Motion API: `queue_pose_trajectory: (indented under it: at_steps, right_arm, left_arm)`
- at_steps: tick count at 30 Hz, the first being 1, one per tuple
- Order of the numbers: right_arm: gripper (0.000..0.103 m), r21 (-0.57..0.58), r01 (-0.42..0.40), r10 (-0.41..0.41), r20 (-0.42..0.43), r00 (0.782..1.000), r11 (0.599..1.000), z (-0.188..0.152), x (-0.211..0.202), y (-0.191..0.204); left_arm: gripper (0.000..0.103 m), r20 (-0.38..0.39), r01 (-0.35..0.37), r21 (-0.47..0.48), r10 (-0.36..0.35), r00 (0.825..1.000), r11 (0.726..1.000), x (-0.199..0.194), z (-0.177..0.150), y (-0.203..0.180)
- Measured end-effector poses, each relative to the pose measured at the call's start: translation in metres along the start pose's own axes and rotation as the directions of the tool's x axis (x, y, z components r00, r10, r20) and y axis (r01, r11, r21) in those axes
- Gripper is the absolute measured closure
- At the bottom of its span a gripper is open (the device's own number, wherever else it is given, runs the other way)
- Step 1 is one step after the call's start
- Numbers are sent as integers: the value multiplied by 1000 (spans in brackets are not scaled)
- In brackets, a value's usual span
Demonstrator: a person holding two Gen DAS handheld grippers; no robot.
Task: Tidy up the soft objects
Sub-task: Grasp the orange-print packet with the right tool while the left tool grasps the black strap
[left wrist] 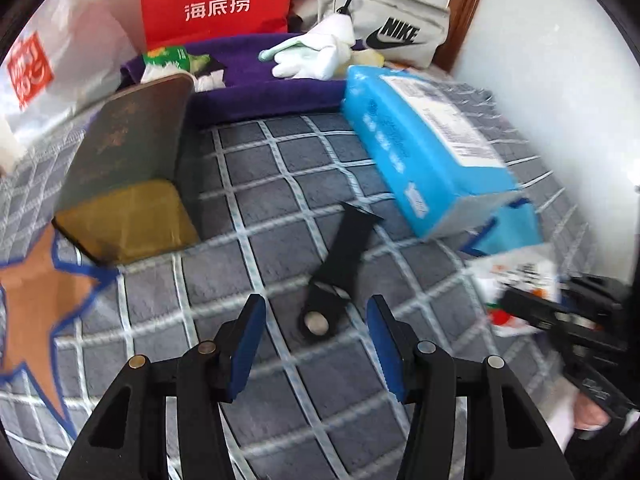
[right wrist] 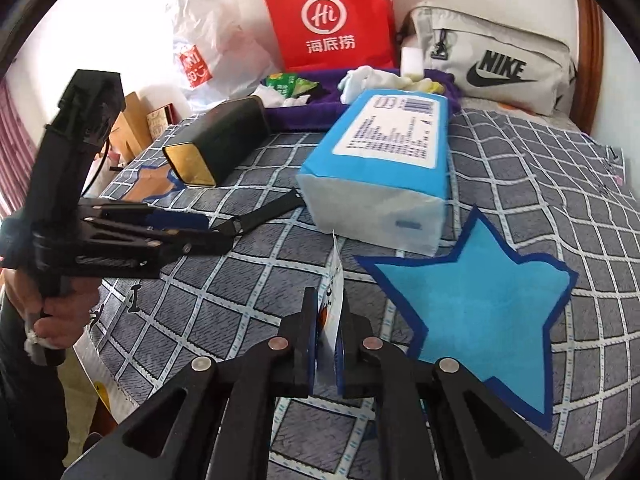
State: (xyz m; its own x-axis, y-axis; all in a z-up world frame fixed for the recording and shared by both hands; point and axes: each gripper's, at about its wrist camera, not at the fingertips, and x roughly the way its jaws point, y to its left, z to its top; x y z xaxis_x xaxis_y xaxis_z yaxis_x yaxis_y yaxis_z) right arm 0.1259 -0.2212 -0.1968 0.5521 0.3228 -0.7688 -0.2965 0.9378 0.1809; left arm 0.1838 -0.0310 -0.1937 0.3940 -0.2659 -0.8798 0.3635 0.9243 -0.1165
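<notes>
- Left wrist view: my left tool (left wrist: 316, 312) is nearest, jaws spread, nothing between the pads. It hovers over the black strap (left wrist: 340, 264), which lies flat on the checked bed cover (left wrist: 248, 184), snap end just ahead of the fingertips.
- Strap not gripped. My guess: it's the next pick.
- Further back: blue tissue pack (left wrist: 424, 152) to the right, dark tin box (left wrist: 128, 160) on its side to the left, both loose on the bed.
- Purple tray (left wrist: 264, 92) at the back already holds the white glove (left wrist: 316, 52) and a green packet (left wrist: 168, 58). So some sorting looks done.
- Right wrist view: my right tool (right wrist: 328, 344) is pressed together on a thin white printed packet (right wrist: 334, 300), held edge-up above the bed, not placed.
- Blue star patch (right wrist: 480, 312) sits on the cover just right of it; can't tell if it's a drop marker.
- Left tool (right wrist: 188, 236) visible from here, low over the strap (right wrist: 264, 212).
- Left to do, as I read it: place the packet, pick the strap, then the tissue pack. Roughly midway.
</notes>
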Motion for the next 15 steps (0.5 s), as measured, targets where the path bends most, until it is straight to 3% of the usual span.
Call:
queue_pose_trajectory:
  at_steps: [4, 6, 7, 11, 15]
  right_arm:
    - [96, -4, 14, -14, -1, 1000, 1000, -1, -4, -2]
    - [96, 0, 18, -18, 3, 1000, 1000, -2, -7, -4]
    - [96, 5, 21, -21, 6, 1000, 1000, -2, -8, -5]
    - [96, 21, 34, -34, 8, 999, 999, -5, -11, -11]
    - [96, 37, 38, -39, 12, 999, 999, -6, -15, -17]
  left_arm:
    - [53, 5, -22, 68, 22, 1000, 997, 9, 9, -15]
    - [52, 21, -73, 108, 71, 997, 991, 15, 10, -26]
    - [54, 27, -79, 115, 76, 997, 990, 16, 11, -29]
    - [81, 28, -40, 117, 37, 999, 992, 15, 13, -33]
    - [81, 25, -32, 140, 29, 999, 990, 9, 2, -38]
